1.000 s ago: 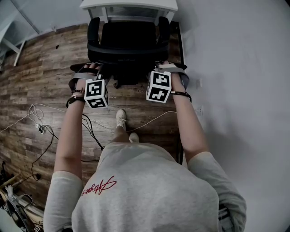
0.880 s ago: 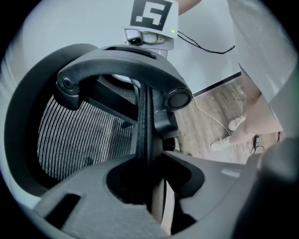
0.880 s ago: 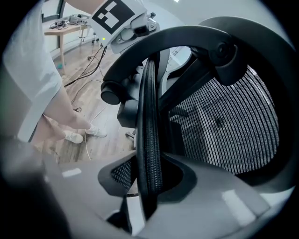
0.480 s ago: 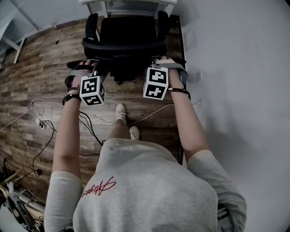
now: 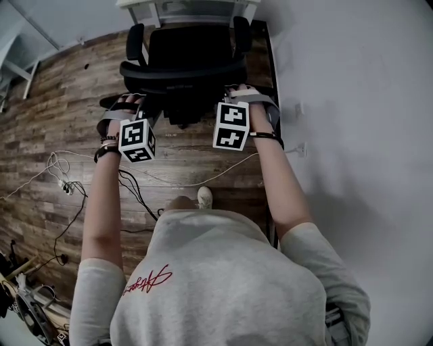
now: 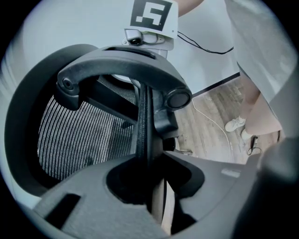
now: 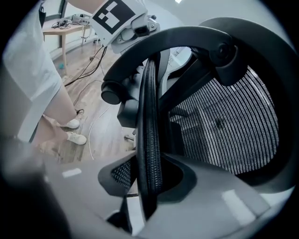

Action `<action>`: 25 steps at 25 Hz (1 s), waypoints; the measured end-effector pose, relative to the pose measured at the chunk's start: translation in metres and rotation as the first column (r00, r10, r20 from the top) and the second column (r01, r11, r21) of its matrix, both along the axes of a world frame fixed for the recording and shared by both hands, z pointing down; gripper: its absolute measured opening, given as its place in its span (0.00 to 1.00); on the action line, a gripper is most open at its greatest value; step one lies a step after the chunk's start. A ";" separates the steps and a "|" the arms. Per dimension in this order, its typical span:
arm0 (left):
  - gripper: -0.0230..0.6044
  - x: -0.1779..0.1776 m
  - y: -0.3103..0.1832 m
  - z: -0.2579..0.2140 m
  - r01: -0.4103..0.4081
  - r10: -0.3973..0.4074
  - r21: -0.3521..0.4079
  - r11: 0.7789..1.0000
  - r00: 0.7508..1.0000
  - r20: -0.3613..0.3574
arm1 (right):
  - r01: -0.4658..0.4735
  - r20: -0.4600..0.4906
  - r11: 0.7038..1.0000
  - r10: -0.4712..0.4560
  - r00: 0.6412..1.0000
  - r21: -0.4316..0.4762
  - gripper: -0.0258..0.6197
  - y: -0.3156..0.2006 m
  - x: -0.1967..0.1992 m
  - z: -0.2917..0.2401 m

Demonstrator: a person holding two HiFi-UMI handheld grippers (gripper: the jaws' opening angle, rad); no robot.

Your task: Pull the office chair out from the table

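Observation:
The black office chair stands with its mesh back toward me, just in front of the white table at the top edge of the head view. My left gripper is shut on the left rim of the backrest, and the rim runs straight between its jaws. On the other side, my right gripper is shut on the right rim of the backrest, clamped between its jaws. Both armrests point toward the table.
A white wall runs close along the right, with a socket and a cable leading from it. Loose cables lie on the wooden floor at the left. My shoe is behind the chair. Clutter sits at the bottom left.
The chair has rolled back from the table with both grippers on its backrest. The table has slid toward the top edge, and my forward foot has stepped back.

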State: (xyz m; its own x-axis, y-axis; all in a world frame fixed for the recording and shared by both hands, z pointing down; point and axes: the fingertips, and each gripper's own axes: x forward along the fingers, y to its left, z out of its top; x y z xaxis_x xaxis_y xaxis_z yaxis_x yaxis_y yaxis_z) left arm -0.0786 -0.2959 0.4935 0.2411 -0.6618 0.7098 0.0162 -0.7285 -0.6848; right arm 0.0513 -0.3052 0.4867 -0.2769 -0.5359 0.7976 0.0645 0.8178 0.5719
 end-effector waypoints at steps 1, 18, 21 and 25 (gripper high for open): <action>0.19 0.000 0.002 0.001 -0.001 0.001 0.000 1.000 1.000 0.000 | -0.001 0.000 1.000 0.001 1.000 0.002 0.20 0.002 0.000 0.001; 0.19 -0.018 0.051 0.003 -0.020 0.020 0.001 1.000 1.000 0.002 | -0.027 0.001 1.000 0.027 1.000 -0.005 0.20 0.054 -0.017 0.004; 0.19 -0.022 0.062 0.003 -0.022 0.022 -0.001 1.000 1.000 0.001 | -0.030 0.001 1.000 0.030 1.000 -0.006 0.20 0.066 -0.022 0.003; 0.19 -0.022 0.075 0.006 -0.022 0.022 0.002 1.000 1.000 0.005 | -0.029 0.003 1.000 0.029 1.000 -0.006 0.20 0.078 -0.022 0.007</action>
